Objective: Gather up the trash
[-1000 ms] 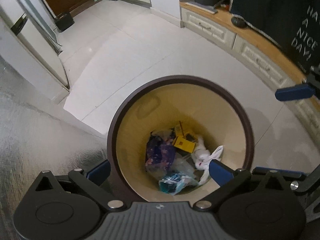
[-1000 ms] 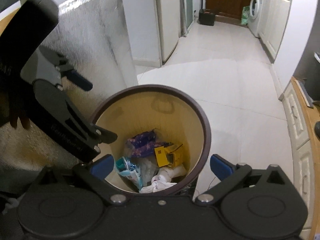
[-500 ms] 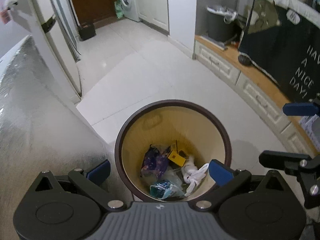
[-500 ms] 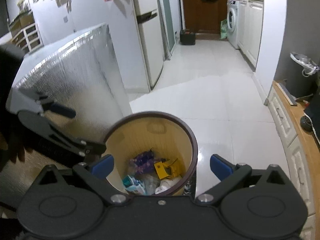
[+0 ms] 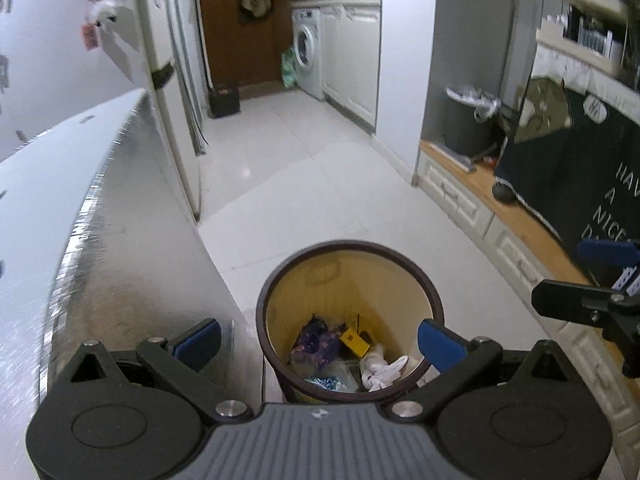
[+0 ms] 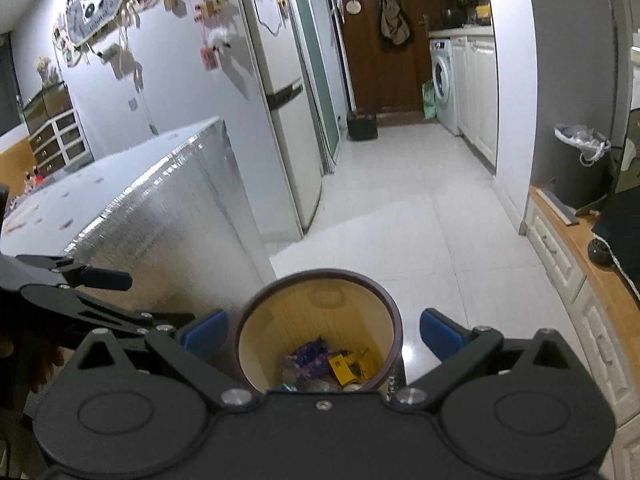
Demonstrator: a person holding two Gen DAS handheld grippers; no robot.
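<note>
Bin (image 5: 349, 304) on white floor (image 5: 304, 184), foil-clad tabletop (image 5: 100, 208) at its left; left gripper (image 5: 318, 342) and right gripper (image 6: 322, 330) wide open, empty.

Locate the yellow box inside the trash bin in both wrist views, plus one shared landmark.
Left wrist: yellow box lies low centre, on the trash at the bottom of the brown-rimmed bin, right of a purple wrapper.
Right wrist: yellow box lies low centre in the same bin, partly cut off by the gripper body.
Shared landmark: the washing machine down the hall.
</note>
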